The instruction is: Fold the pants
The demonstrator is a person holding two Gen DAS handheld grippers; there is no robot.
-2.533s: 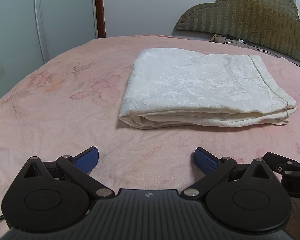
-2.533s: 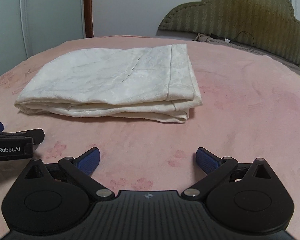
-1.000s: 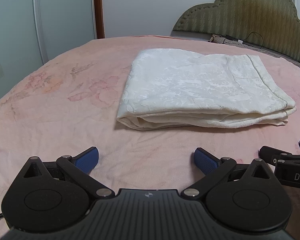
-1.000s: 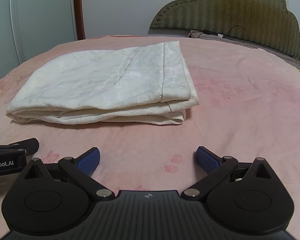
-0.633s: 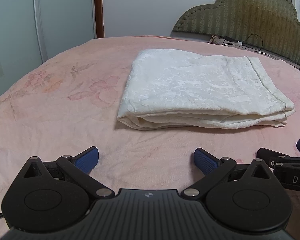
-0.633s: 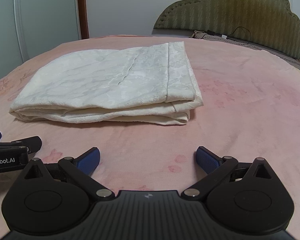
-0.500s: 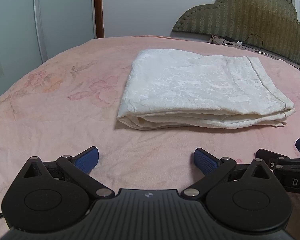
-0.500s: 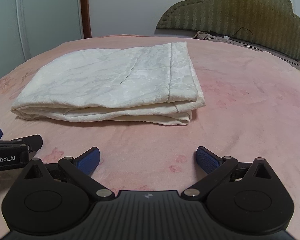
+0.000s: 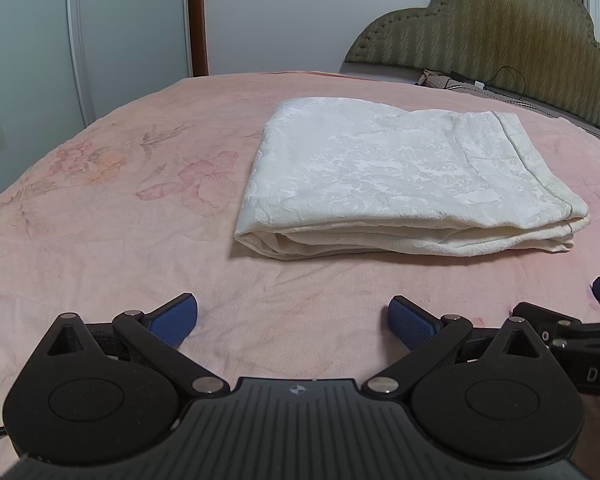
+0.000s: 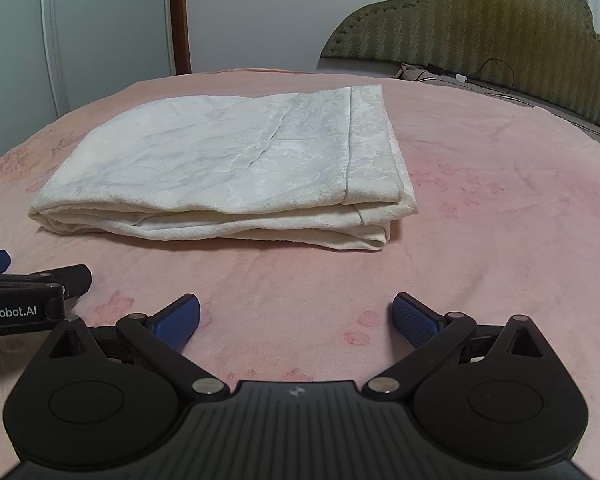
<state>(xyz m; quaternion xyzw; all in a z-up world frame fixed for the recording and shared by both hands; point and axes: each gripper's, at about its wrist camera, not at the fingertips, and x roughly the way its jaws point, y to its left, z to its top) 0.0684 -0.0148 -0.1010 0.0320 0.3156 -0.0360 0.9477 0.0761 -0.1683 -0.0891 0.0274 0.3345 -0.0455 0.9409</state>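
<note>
A: Right wrist status?
B: Right gripper [image 10: 296, 318] spread wide, nothing between the blue pads [image 10: 414, 318], low over the pink bedspread [image 10: 500, 208].
A: Pants?
B: Pants [image 10: 228, 172] folded, flat, frame centre, apart from the fingers. Left gripper [image 10: 24, 294] pokes in at left edge.

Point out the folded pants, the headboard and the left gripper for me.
folded pants [image 9: 396, 176], left wrist view, top layer.
headboard [image 10: 500, 24], right wrist view, padded face.
left gripper [image 9: 292, 320], left wrist view, midway between open jaws.
</note>
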